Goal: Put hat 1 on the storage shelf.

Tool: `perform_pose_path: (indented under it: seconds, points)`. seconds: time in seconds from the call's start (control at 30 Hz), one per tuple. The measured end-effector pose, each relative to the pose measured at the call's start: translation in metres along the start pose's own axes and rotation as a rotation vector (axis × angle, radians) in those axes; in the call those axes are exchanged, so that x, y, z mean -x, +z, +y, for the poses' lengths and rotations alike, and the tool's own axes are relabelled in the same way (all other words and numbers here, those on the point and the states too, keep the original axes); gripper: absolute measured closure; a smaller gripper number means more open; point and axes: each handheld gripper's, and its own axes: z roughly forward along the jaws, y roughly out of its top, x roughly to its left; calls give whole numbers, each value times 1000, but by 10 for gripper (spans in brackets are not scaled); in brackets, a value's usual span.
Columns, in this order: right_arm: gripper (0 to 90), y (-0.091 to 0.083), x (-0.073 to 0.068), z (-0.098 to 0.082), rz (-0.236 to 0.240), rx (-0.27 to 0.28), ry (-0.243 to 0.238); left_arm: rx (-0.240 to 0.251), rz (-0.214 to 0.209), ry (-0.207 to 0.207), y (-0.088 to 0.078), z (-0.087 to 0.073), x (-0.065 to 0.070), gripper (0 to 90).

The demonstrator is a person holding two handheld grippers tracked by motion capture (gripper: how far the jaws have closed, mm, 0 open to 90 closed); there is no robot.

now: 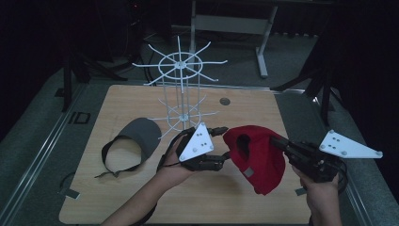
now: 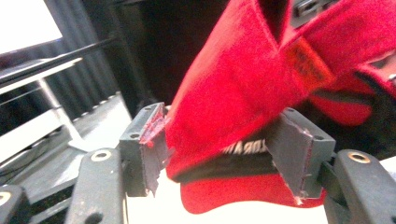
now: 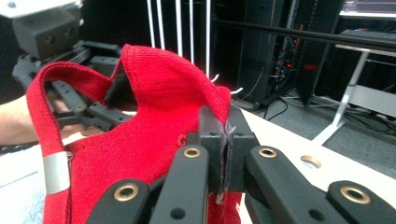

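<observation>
Black tools [image 1: 221, 143] with grey triangular plates [image 1: 197, 141]

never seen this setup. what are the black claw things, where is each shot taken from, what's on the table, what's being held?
No robot here: a person holds a hand-operated two-jaw gripper in each hand. The high view looks down on the wooden table; the other two come from cameras riding on each gripper. On the table stand a white wire rack and a grey visor. The right gripper is clamped shut on the edge of a red cap. The left gripper has its jaws apart around another part of the cap, which sits between them.
</observation>
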Motion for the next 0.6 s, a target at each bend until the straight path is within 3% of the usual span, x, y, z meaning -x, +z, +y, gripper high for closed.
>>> perform_pose_path:
  seconds: [0.07, 0.27, 0.6]
  points:
    - [884, -1, 1, 1, -10, 2, 2, 8, 15, -35, -7, -4, -3, 416]
    - [883, -3, 7, 8, -44, 22, 26, 1, 49, -51, -22, -17, -4, 417]
    - [883, 4, 20, 33, -110, 51, 20, -48, 30, -103, -35, -56, 1, 414]
